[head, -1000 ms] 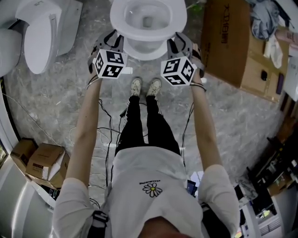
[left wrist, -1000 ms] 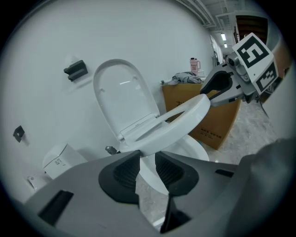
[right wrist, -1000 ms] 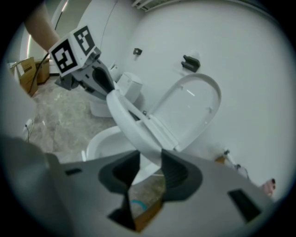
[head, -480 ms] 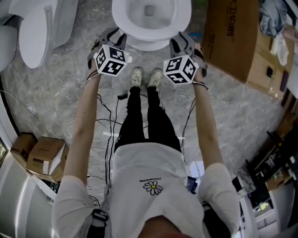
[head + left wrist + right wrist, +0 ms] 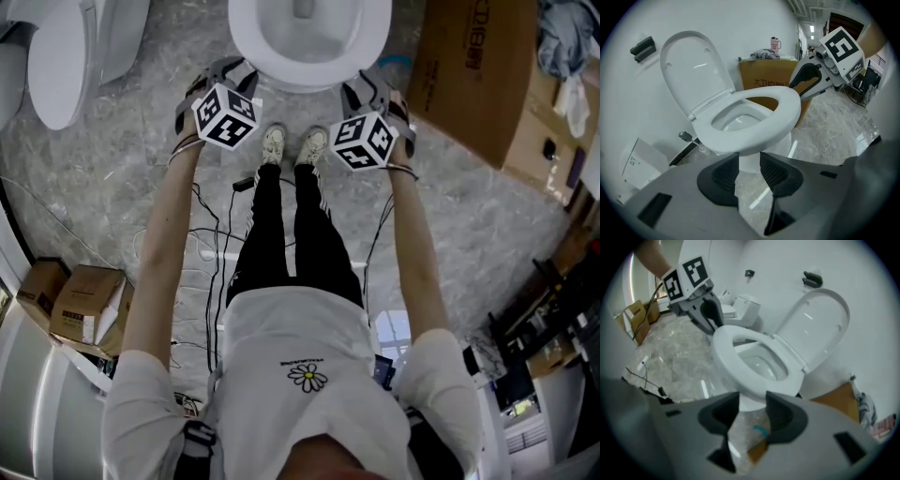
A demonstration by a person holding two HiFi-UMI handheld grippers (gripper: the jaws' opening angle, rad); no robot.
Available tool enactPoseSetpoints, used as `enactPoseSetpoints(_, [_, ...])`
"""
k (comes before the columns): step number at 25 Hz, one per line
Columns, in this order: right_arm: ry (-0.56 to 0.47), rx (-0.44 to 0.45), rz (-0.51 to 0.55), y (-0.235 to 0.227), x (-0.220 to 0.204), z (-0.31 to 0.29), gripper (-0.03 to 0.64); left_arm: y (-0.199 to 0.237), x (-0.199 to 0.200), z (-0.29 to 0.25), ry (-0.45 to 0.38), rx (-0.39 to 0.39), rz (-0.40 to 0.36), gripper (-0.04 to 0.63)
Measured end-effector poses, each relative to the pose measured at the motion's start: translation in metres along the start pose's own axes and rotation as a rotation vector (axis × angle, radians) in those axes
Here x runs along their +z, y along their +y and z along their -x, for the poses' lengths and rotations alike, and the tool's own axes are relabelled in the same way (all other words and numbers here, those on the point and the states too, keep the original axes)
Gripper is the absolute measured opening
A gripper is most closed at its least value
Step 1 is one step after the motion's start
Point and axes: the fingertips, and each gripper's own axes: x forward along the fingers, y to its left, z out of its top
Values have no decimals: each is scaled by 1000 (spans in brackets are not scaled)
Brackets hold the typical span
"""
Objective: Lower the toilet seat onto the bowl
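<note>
Seat (image 5: 787,108) lies flat on the bowl (image 5: 736,123), lid (image 5: 693,70) up, so I judge it needs no holding: left gripper (image 5: 749,160) and right gripper (image 5: 752,401) flank its front, jaws just opening wide, nothing between them

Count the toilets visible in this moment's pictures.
2. The near toilet stands at the head view's top centre, by the person's feet; the second toilet stands at top left. A white shape at the left edge might be another.
</note>
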Motion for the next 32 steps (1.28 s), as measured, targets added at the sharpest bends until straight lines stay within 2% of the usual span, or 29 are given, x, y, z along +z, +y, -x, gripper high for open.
enactPoseSetpoints(12, [59,99,-104,36,-26,-44,190,-19,-42,-44,86,-60,53,156])
enactPoseSetpoints(24, [105,140,-140,55,-50,-80,187,-33,-66,-80,158,-102,46,161])
enactPoseSetpoints(32, [138,160,-167,62,-61,-102,184,-43,-66,-94,155,-127,31,164])
